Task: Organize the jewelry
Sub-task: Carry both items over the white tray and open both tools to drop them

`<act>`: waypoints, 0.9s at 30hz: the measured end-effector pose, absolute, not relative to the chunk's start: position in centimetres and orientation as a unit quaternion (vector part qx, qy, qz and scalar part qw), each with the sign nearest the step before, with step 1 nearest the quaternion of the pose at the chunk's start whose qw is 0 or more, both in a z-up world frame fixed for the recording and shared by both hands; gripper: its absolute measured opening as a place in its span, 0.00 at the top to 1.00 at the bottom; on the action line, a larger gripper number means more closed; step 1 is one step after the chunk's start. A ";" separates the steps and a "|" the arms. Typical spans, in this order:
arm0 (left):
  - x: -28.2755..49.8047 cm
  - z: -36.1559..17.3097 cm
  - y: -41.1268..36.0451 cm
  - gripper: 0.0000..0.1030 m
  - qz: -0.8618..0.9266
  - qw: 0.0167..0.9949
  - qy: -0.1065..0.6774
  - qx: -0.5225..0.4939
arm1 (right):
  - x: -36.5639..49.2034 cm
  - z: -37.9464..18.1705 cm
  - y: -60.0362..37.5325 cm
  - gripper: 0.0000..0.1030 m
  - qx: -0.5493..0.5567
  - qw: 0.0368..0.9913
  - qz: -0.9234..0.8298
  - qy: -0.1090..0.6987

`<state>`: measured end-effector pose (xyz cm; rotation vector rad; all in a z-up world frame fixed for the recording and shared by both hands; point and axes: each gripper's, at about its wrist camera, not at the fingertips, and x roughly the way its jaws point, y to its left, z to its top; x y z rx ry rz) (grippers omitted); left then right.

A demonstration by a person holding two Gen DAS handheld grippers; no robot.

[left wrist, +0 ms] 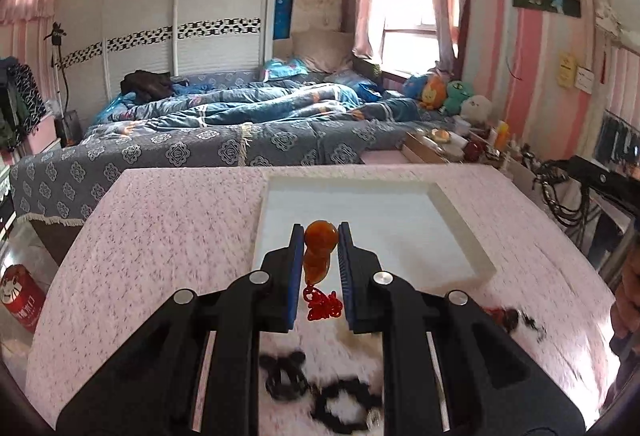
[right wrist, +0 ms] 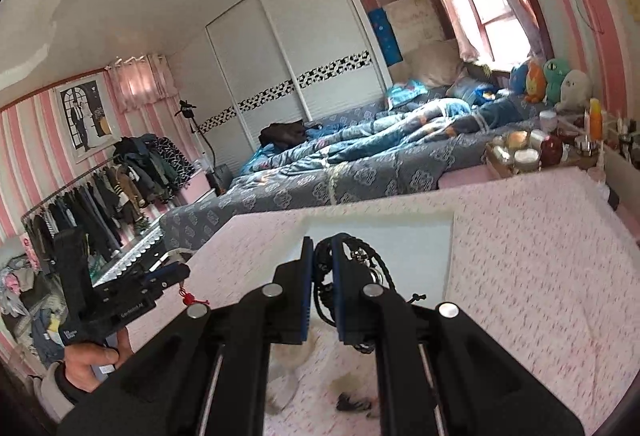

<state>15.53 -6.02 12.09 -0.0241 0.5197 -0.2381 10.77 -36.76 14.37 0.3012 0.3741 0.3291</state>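
Note:
My left gripper (left wrist: 320, 232) is shut on an amber gourd pendant (left wrist: 319, 248) with a red knotted tassel (left wrist: 324, 304), held above the near edge of a white tray (left wrist: 464, 232) on the pink table. My right gripper (right wrist: 322, 246) is shut on a black braided cord bracelet (right wrist: 370, 260) with metal charms, held above the same white tray (right wrist: 424, 236). The left gripper with its red tassel shows at the left of the right wrist view (right wrist: 168, 278). Two black bracelets (left wrist: 320, 392) lie on the table below my left gripper.
A dark red and black piece (left wrist: 516, 318) lies on the pink table (left wrist: 168, 236) to the right. Another dark item (right wrist: 354, 404) lies on the table under my right gripper. A bed (left wrist: 224, 131) stands beyond the table, and a cluttered shelf (left wrist: 472, 143) is at the right.

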 end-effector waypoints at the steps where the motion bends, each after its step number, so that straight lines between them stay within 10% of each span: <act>1: 16.5 12.0 -6.0 0.85 -0.113 0.960 0.256 -0.016 | 11.2 14.5 -36.6 0.92 0.141 0.961 0.154 0.179; 27: 25.6 2.6 -8.7 0.85 -0.116 0.931 0.345 0.000 | 21.3 5.6 -33.4 0.92 0.067 0.962 0.080 0.252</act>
